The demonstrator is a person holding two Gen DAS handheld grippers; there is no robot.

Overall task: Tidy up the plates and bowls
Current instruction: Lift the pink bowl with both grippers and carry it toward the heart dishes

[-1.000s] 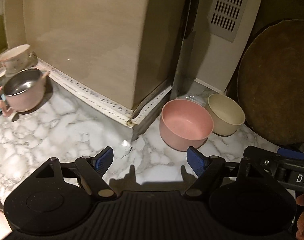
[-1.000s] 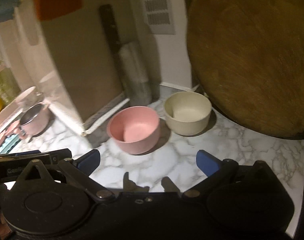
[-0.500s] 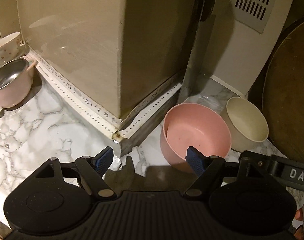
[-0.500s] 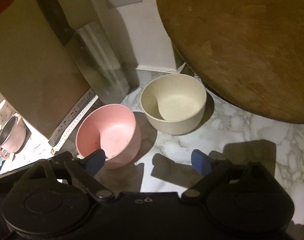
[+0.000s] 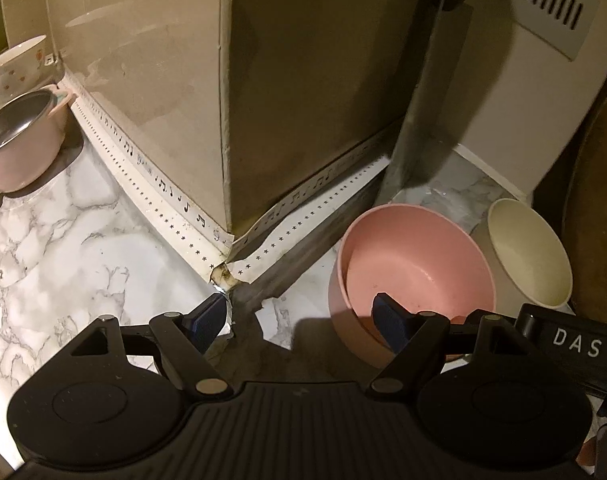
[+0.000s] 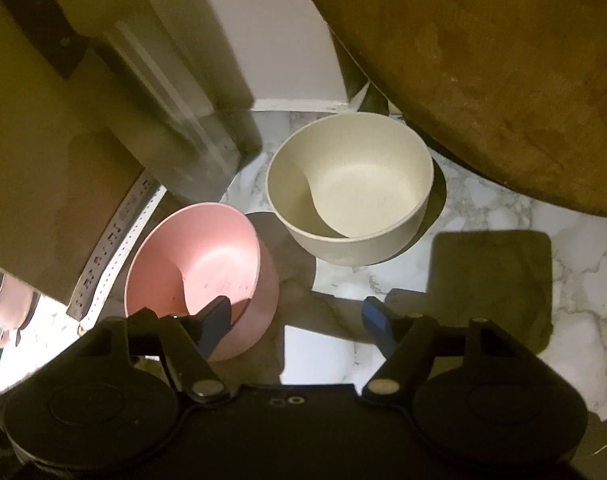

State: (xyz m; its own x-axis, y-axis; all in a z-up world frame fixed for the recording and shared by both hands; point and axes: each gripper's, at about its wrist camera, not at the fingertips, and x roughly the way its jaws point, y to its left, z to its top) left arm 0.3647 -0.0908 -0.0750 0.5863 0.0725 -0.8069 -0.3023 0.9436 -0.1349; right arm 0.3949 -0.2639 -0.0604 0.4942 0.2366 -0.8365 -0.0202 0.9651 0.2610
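Note:
A pink bowl (image 5: 415, 264) and a cream bowl (image 5: 531, 252) stand side by side on the marble counter, close to a corner. My left gripper (image 5: 299, 316) is open: its right finger dips inside the pink bowl, its left finger stays outside, so the bowl's left wall lies between the jaws untouched. My right gripper (image 6: 295, 316) is closing. Its left finger reaches into the pink bowl (image 6: 199, 264) from the other side, and its right finger hangs over bare counter. The pads do not press on the wall. The cream bowl (image 6: 351, 188) sits just beyond, untouched.
A big round wooden board (image 6: 503, 60) leans behind the cream bowl. A cleaver (image 6: 143, 92) leans against the beige wall block (image 5: 143, 80). At far left stand a pink steel-lined pot (image 5: 19, 140) and a flowered bowl (image 5: 15, 68). Open marble lies at left (image 5: 63, 260).
Both grippers came down and closer to the pink bowl, each now with one finger inside it. The right gripper's jaws have narrowed. The bowls have not moved.

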